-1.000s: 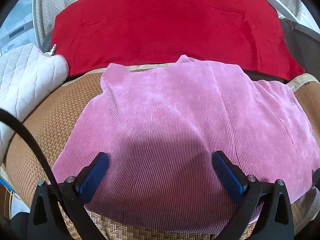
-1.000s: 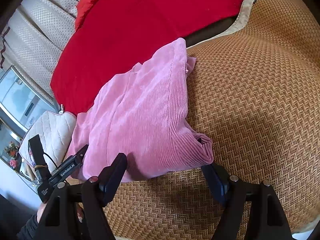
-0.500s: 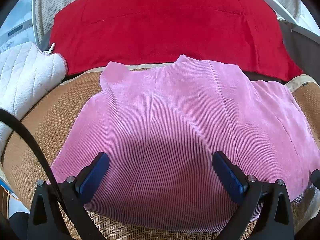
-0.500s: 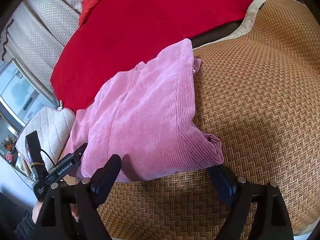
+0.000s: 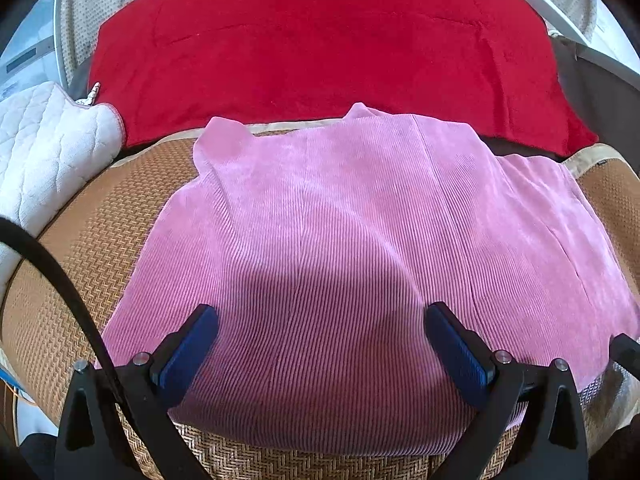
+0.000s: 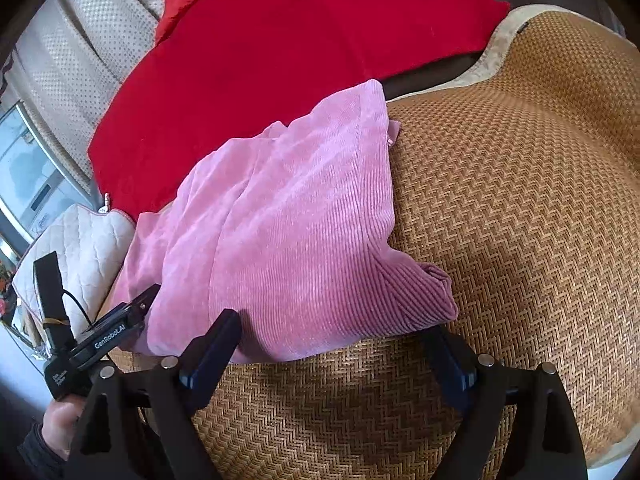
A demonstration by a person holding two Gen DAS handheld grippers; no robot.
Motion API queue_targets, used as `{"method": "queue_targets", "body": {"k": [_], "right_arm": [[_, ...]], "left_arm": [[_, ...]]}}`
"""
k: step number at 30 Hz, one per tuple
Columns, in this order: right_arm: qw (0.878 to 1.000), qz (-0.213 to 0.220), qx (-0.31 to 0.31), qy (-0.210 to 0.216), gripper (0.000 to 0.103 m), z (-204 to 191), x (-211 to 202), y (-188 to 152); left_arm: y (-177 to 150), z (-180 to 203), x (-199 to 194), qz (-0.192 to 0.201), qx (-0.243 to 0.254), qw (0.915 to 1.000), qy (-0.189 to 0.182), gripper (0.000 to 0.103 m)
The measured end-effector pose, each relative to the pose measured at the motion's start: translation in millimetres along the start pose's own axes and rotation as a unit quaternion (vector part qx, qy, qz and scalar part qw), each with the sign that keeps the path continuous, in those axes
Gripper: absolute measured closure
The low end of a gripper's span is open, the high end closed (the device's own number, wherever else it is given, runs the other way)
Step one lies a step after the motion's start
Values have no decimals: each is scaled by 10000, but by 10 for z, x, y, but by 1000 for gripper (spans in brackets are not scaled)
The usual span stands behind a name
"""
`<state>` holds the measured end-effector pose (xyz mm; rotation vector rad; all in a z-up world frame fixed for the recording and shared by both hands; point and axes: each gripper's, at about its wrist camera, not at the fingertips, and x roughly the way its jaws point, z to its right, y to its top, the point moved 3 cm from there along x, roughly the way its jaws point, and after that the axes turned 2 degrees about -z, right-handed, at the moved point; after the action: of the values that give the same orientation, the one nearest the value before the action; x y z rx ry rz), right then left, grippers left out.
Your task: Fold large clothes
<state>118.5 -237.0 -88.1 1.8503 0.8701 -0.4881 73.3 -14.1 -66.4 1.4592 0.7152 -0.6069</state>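
Folded pink ribbed corduroy garment [image 5: 360, 248] flat on woven herringbone mat [image 6: 520, 208], in front of red plush blanket [image 5: 320, 40]; left gripper [image 5: 320, 340] and right gripper [image 6: 340, 344] spread wide, gripping nothing, at near hem.

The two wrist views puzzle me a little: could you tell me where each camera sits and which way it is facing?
Left wrist: on the left gripper, low over the near edge of the pink garment, facing the red blanket; both open blue-padded fingers show.
Right wrist: on the right gripper, at the garment's right corner, looking left across the woven mat; its open fingers, the left gripper and the holding hand show.
Shared: garment, blanket, mat, white quilted cushion.
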Motion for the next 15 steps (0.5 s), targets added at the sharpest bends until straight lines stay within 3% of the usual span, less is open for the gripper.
{"method": "queue_targets", "body": {"k": [5, 10, 13, 15], "right_arm": [[9995, 86, 290, 24, 13, 41, -63, 9], [9901, 677, 1222, 108, 13, 400, -376, 33], [9877, 495, 1430, 386, 12, 506, -374, 146], [9913, 376, 1163, 493, 12, 449, -359, 321]], "left_arm": [[-4, -9, -9, -28, 27, 10000, -32, 0], [-20, -23, -12, -9, 49, 10000, -82, 0], [-20, -26, -14, 0, 58, 9999, -111, 0], [-23, -30, -19, 14, 61, 9999, -153, 0]]}}
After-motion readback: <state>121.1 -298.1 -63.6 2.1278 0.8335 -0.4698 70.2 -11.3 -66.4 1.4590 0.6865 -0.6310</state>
